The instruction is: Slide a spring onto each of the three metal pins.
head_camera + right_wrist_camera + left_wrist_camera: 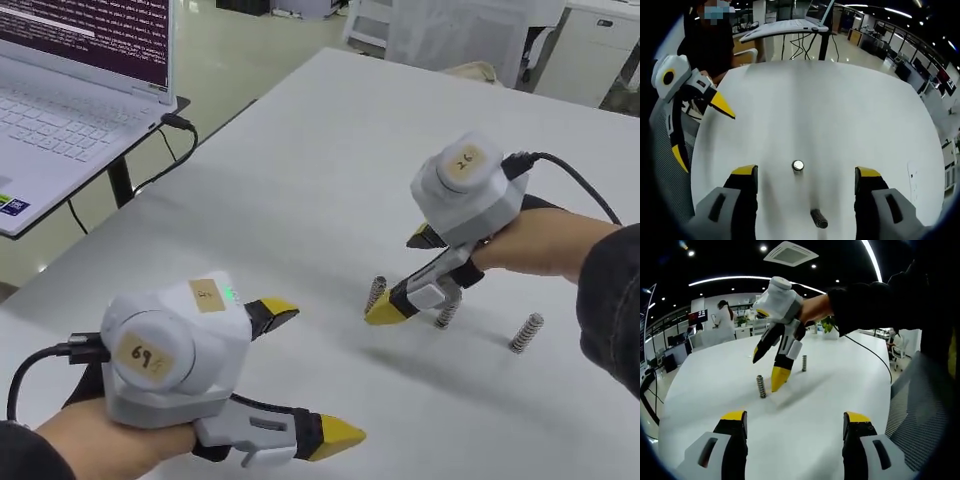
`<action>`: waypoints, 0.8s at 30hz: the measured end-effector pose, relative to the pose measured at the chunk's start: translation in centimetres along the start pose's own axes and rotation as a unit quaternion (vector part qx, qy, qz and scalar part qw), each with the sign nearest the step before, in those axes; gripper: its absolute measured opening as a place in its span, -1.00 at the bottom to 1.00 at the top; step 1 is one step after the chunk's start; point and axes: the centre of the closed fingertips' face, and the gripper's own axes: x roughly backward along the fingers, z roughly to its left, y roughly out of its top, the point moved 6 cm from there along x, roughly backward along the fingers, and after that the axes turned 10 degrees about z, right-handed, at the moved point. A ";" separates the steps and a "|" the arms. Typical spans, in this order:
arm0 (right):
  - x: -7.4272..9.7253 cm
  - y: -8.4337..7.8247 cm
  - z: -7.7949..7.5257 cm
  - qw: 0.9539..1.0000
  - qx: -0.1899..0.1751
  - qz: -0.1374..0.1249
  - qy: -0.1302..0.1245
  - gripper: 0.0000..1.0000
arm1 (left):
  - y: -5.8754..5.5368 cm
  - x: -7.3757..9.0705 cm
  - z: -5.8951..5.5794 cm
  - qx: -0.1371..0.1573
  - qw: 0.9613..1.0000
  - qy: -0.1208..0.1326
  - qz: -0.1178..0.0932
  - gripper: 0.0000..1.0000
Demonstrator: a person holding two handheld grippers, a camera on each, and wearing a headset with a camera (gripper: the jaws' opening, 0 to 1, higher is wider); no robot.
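Three springs stand upright on the white counter (300, 180), right of centre in the head view: left spring (375, 293), middle spring (446, 314), right spring (527, 332). The middle spring is partly hidden behind the right gripper (400, 275). Whether a pin already sits inside any coil cannot be told.

The right gripper is pointed down at the counter, jaws wide apart, nothing held. One yellow tip is just beside the left spring; contact cannot be told. In the right gripper view a round metal top (798, 165) is seen end-on at frame centre, between the jaws, possibly a pin end. A second coil (818, 218) is seen near the bottom edge.

The left gripper (312, 370) is held at lower left of the head view, jaws wide apart, empty, well apart from the springs. A laptop (60, 90) is seen at upper left, on a separate stand.

Step is judged as approach to a grasp on one standing spring; the count of pins already done cannot be confirmed.

Next move, as judged:
- The right gripper is to be lowered until the coil is centred between the jaws.
- The coil is to be pinched lightly on its sides, since it is likely to buckle or spring away if squeezed hard.
- It is to be kept vertical and lined up over the pin before being slid down.
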 end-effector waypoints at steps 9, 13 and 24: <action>1.4 -0.9 -0.8 0.999 -0.025 -0.038 -0.025 0.95 | -0.1 -0.4 -0.3 -0.002 1.000 -0.006 0.007 0.51; 2.4 -1.3 -1.2 0.997 -0.041 -0.060 -0.038 0.99 | -0.2 -0.5 -0.3 0.000 1.000 -0.008 0.009 0.51; 5.0 -3.0 -2.8 0.987 -0.088 -0.109 -0.080 1.00 | -0.4 -0.7 -0.5 -0.002 1.000 -0.013 0.018 0.51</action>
